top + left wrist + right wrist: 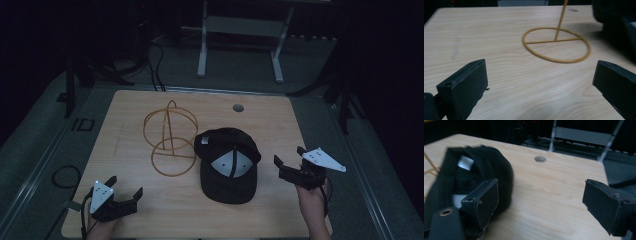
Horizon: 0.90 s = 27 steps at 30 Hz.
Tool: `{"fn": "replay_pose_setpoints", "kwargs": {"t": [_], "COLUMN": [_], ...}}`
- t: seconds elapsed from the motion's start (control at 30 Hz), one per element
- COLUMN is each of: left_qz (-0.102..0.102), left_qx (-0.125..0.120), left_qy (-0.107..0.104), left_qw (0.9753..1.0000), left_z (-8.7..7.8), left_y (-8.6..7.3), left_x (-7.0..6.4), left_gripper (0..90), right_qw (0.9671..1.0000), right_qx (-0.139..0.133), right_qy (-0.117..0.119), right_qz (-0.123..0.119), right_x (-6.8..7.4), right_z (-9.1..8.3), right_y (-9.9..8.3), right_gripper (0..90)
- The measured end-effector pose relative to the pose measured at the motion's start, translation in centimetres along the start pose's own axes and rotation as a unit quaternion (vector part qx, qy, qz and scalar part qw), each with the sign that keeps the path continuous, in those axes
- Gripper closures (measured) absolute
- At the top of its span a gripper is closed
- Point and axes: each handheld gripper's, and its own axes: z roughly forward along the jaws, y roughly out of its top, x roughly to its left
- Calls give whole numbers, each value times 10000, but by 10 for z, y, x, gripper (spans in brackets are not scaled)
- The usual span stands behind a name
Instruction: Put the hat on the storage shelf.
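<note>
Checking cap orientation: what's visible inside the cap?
The cap lies upside down. Inside: a white label, pale grey lining panels and dark seams. The table beneath it is covered.

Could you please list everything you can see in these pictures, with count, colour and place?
Table: one, light wood, centre of the high view.
Cap: one, black with a grey-white inner panel, lying upside down right of the table's middle.
Wire stand: one, yellow-gold, round base ring with an upright post and hoops, just left of the cap.
Hole: one, grey, round, near the table's far edge.
Desk frame: one, white-grey legs, on the floor beyond the table.
Cables: several, black, on the floor at far left.
Left claw: one, black, open, near left corner.
Right claw: one, black, open, right of the cap.
</note>
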Motion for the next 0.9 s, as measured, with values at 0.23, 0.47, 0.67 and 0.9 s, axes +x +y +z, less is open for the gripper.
{"fn": "replay_pose_setpoints", "kwargs": {"t": [0.23,0.47,0.67,0.9], "left_qz": [66,138,65,135], "left_qx": [186,172,170,186], "left_qy": [-105,38,44,-26], "left_qw": [9997,9998,9998,9997], "left_z": [-2,-7,-8,-8], "left_y": [4,6,6,6], "left_x": [-5,-4,-2,-3], "left_gripper": [8,8,8,8], "right_qw": [9974,9935,9919,9885], "right_qx": [103,440,757,1150], "right_qy": [604,704,671,218], "right_qz": [-370,-785,-765,-954], "right_x": [25,48,57,67], "right_z": [16,43,70,97], "right_y": [26,30,28,26], "right_gripper": [112,160,235,326]}}
